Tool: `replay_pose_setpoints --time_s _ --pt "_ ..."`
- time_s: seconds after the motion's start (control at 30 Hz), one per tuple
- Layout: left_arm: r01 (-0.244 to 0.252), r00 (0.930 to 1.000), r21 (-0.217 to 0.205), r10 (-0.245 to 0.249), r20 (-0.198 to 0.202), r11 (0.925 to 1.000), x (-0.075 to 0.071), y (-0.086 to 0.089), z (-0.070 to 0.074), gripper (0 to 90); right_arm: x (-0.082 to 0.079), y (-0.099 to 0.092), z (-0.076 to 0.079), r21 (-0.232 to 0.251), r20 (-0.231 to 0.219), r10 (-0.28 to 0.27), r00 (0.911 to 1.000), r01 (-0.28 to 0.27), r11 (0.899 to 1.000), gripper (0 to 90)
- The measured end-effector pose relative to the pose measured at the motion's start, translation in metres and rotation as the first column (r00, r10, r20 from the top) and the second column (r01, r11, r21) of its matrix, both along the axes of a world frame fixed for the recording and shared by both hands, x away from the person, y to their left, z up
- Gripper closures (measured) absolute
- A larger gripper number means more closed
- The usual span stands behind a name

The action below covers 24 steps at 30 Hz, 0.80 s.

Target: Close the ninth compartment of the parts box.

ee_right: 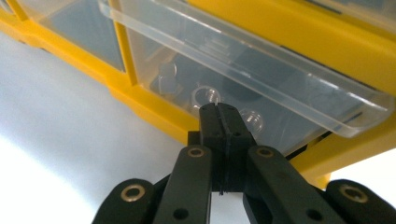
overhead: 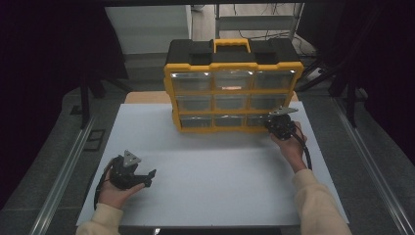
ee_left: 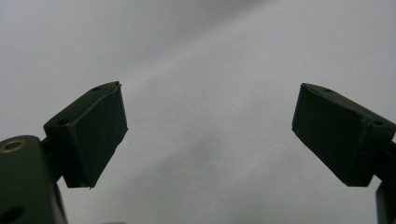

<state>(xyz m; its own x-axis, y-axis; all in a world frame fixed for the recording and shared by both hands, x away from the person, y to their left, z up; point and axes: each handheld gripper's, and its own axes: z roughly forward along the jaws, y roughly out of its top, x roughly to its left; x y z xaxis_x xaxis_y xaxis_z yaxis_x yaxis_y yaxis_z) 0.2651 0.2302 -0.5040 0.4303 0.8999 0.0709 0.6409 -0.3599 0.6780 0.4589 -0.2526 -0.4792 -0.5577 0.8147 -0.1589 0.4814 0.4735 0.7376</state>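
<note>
Right gripper view has the right gripper (ee_right: 219,109) with its jaws pressed together, tips at the clear front of the bottom right drawer (ee_right: 261,98) of the yellow organizer (overhead: 233,88), which stands upright at the far middle of the white table (overhead: 210,176). Nothing shows between the pads; whether they touch the drawer front or stop just short is hard to tell. The step in hand looks like opening that drawer, and closed tips cannot hook its clear lip, so a good way would be to spread the jaws a little, slip one pad under the lip, pinch it, and pull straight out along the drawer's run, slowly, since the case may slide or tip. The left gripper (ee_left: 210,135) rests near the table's front left, jaws spread wide over bare table and holding nothing; it could brace the case. Small clear rounded shapes lie inside the drawer, blurred through the plastic, so I cannot name them. From the high view the gripper and hand cover the drawer's right end.
</note>
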Motion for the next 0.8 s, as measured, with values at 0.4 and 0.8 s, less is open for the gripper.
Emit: replay_pose_setpoints --time_s 0.4,0.8 --pt "0.004 1.0 -0.004 -0.004 0.0 1.0 0.001 0.0 0.0 10.8 -0.02 -0.006 0.002 0.001 -0.028 0.041 0.9988 -0.041 0.999 89.8" --pt "0.019 0.9998 -0.002 -0.019 0.004 0.9998 0.002 -0.003 0.001 10.8 -0.054 -0.01 -0.002 -0.001 -0.083 0.127 0.9885 -0.127 0.992 89.7"
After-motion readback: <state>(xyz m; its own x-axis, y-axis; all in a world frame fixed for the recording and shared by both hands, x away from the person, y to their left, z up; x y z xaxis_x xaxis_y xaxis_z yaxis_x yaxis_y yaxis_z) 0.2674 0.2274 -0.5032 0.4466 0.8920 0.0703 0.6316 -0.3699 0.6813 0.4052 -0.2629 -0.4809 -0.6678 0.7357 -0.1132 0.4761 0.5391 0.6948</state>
